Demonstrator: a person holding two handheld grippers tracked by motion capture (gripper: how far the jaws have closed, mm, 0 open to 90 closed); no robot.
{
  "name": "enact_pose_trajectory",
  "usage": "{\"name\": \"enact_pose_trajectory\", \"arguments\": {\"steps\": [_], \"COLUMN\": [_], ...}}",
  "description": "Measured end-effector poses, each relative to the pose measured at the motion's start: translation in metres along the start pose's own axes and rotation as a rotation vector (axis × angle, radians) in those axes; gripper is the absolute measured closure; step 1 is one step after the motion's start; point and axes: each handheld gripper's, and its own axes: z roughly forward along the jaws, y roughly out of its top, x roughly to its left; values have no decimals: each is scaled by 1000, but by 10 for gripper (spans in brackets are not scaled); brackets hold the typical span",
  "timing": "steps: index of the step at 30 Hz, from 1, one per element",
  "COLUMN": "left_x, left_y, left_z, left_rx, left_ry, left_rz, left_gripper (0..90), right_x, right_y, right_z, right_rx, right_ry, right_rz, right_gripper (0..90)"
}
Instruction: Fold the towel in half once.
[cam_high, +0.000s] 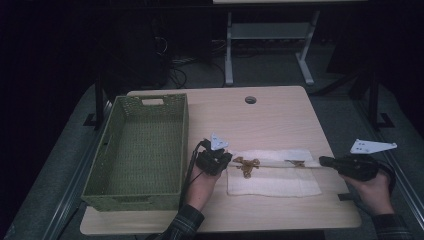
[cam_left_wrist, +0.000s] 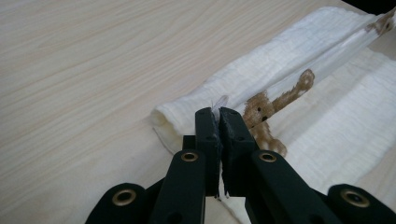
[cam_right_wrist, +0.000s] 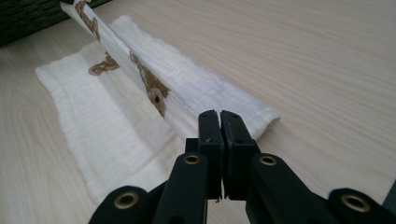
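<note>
High view dim, dark surroundings — gripper views brighter, even light, soft focus near edges.

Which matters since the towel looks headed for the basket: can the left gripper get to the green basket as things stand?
Probably yes. The left gripper is beside the green basket, whose top is open, with bare table between. But its jaws are shut on the white towel, and the right gripper pinches the other end.

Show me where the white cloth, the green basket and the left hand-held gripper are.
white cloth (cam_high: 280, 185): high view, flat lower layer on the table.
green basket (cam_high: 184, 135): high view, right side wall.
left hand-held gripper (cam_left_wrist: 219, 116): left gripper view, tips of its closed jaws pinching the cloth edge.
</note>
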Motion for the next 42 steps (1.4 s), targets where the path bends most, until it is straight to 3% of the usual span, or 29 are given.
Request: {"name": "enact_pose_trajectory", "arguments": {"steps": [12, 22, 29, 36, 40, 42], "left_x": [-14, -24, -28, -33, -33, -33], "left_y": [-19, -32, -40, -49, -47, -43], "left_z": [-10, -9, -3, 5, 2, -2], "left_rx": [28, 81, 128, 207, 189, 161], "left_ry": [-33, -45, -64, -90, -91, -90], "left_rz": [16, 25, 26, 48, 44, 46], "left_gripper": [865, 865, 865, 860, 843, 808], "right_x": [16, 26, 28, 31, 32, 32], "right_y": [-18, -33, -41, -49, -48, -45], "right_z": [-9, -4, -1, 1, 0, -4], "right_rx": [18, 76, 126, 174, 173, 140], "right_ry": [12, 29, 37, 51, 60, 66], "right_rz": [3, 9, 6, 10, 13, 16], "right_gripper": [878, 878, 878, 866, 787, 748]}}
